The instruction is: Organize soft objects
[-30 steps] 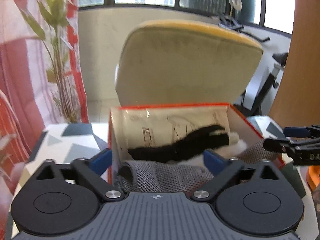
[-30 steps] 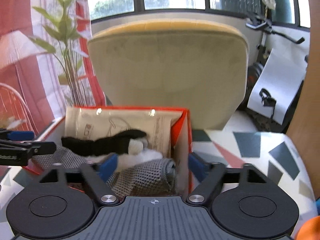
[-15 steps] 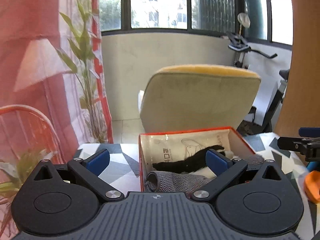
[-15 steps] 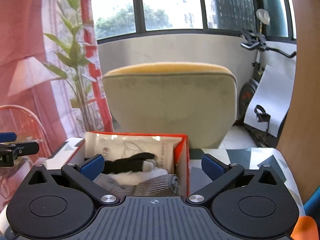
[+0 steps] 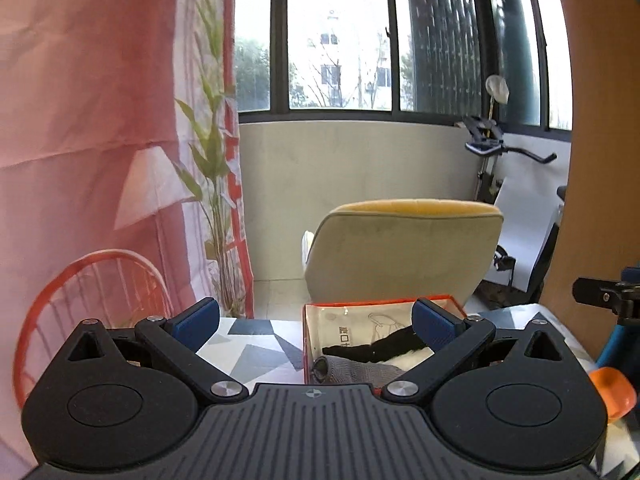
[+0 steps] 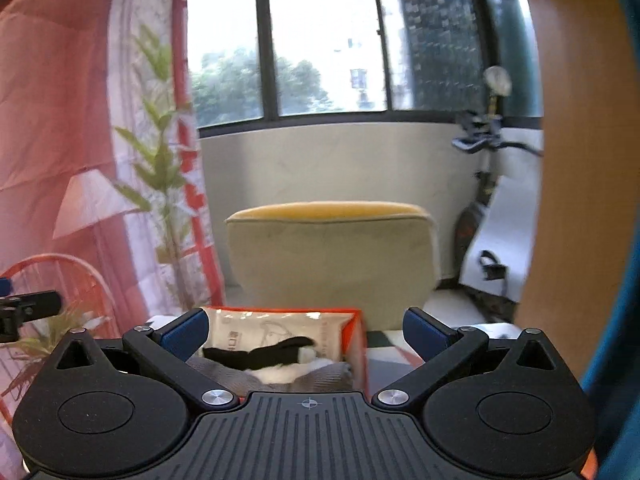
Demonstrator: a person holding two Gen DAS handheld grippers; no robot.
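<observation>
Left wrist view first, and the big picture is a sunlit room: tall windows (image 5: 336, 40), a pink curtain (image 5: 88, 120), and a beige armchair (image 5: 404, 252) with its back turned to the worktop (image 5: 256, 352), which carries a pattern of grey and white triangles. The left gripper (image 5: 316, 326) sits raised behind the worktop's near side and tilts gently downward, its blue-padded fingers (image 5: 196, 318) spread wide and released, nothing between them. At the right edge of this view the black tip of the right gripper (image 5: 600, 292) pokes in, level with it.

Over to the right wrist view, and it's the same stance: right gripper (image 6: 306, 330) angled slightly down, fingers (image 6: 426, 330) as far apart as they go, having just finished opening, and gripping nothing at all. The left gripper's tip (image 6: 28, 306) shows at the left edge.

Now the container: an orange-red box (image 5: 306, 344) stands open on the worktop beyond both grippers, clear of the fingers. Inside, a printed plastic packet (image 6: 264, 330) leans against the far wall. In front of it lies grey knitted fabric (image 6: 320, 378), with something white and fluffy (image 6: 272, 374) on it, and a black sock-like piece (image 6: 256, 354) stretched across the top. A small orange object (image 5: 612, 392) rests on the worktop to the box's right.
</observation>
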